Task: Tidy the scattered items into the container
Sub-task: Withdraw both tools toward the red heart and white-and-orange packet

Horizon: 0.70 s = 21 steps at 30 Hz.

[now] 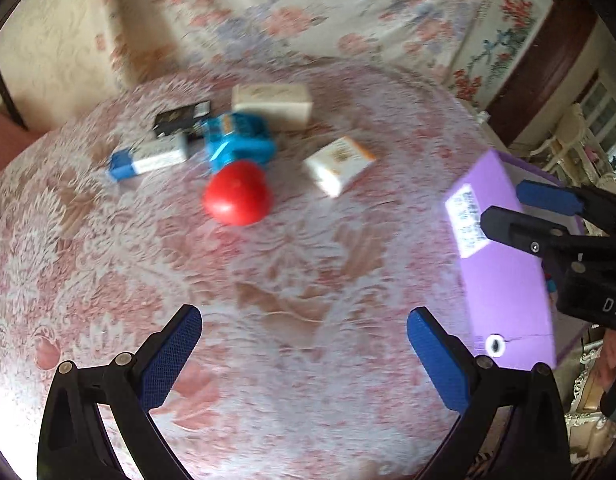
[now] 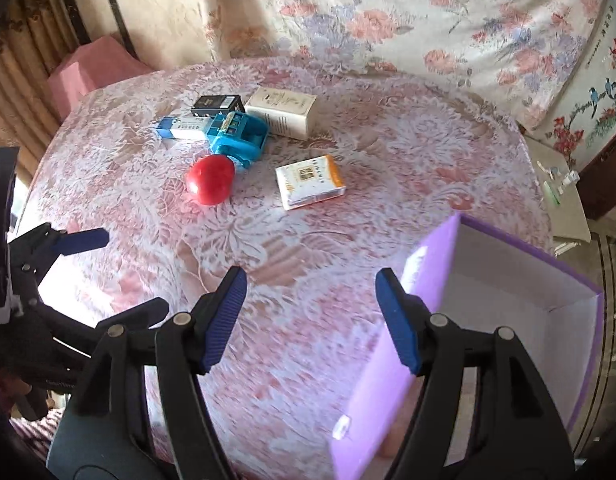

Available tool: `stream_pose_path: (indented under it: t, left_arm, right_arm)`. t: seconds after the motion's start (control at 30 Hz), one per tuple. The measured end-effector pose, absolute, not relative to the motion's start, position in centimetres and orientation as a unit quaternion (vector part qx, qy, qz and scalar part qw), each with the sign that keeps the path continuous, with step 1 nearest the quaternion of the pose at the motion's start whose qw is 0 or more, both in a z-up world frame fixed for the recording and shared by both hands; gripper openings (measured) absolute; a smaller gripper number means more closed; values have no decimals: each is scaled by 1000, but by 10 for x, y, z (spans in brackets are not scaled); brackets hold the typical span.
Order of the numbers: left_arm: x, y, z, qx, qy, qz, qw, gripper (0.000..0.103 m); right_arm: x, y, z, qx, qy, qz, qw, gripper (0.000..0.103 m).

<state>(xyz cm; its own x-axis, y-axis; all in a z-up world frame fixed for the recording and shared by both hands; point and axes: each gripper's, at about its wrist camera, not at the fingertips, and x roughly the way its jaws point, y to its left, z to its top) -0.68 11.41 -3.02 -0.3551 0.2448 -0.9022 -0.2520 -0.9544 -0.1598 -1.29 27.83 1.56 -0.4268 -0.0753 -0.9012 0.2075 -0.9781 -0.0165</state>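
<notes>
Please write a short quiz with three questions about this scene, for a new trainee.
1. True or false: the purple box already holds an item.
2. Which thing lies nearest the tomato? A) blue dispenser B) orange-edged pack C) black pack
3. Does the left gripper or the right gripper hold anything?

Key
1. False; what shows of the inside is bare.
2. A
3. No; both are open and empty.

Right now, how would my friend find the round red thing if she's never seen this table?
Look at the round table with the pink lacy cloth. In the cluster of small boxes on its far side, find the blue plastic gadget. The tomato sits just in front of it: the only round, red, shiny thing among the boxes.
</notes>
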Motion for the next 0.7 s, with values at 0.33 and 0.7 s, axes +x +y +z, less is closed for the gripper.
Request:
stream_pose_path:
  t: [0.33,0.7]
  left_arm:
    - [-56,86,-70,-575,10,804,152,103]
    - [-96,86,-94,-576,24,805,142,103]
  right_arm:
    - [-57,258,-37,594,-9,-804,29,70]
    - [-87,256,-67,617,-46,-786,-13,70]
